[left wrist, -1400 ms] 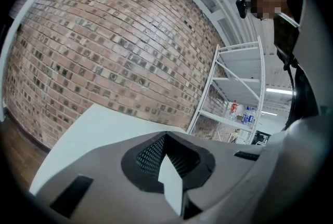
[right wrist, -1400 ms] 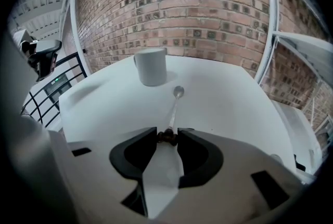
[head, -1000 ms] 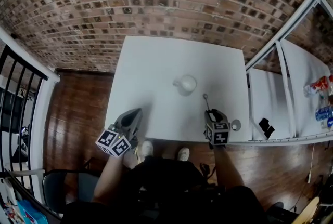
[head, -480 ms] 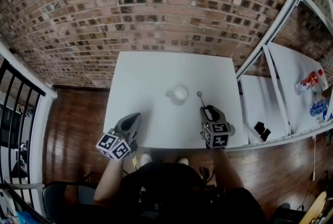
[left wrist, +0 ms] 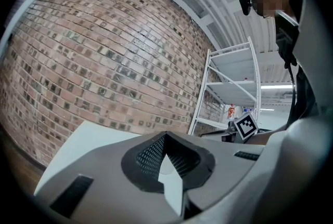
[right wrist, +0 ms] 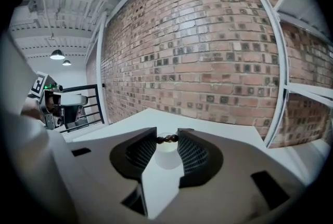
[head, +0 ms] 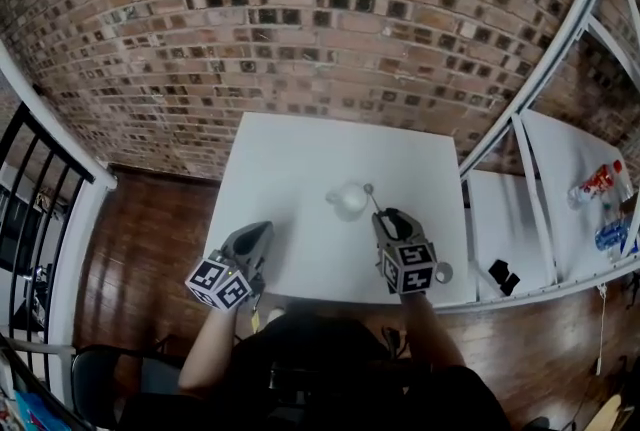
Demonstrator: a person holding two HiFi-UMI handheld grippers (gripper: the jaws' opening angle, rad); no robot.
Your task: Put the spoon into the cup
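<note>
Right fingertips point(right wrist: 187, 137) are clamped on the spoon point(right wrist: 167, 138), pinching its handle at the very tips of the right gripper point(head: 386, 221). Spoon is off the table. Its stem runs forward from the jaws and the bowl end sits up by the right rim of the cup point(head: 349, 200). Beside the rim or just over it, I can't tell from the head view.

On the left gripper point(left wrist: 165, 134) the jaws meet tip to tip with nothing in them. It hangs over the near-left part of the white table point(head: 290, 149), well apart from the cup.

My read on the step: spoon is picked up, insertion not yet done, so I'm at align-over-cup. Next move needs the bowl end centred over the mouth, spoon tipped down and lowered in, then release. Go slow, since nothing restrains the cup and a rim knock could tip it.

Containers: cup stands upright mid-table and looks empty as far as I can see. Small round item point(head: 444, 271) at the table's right edge, can't ID.
</note>
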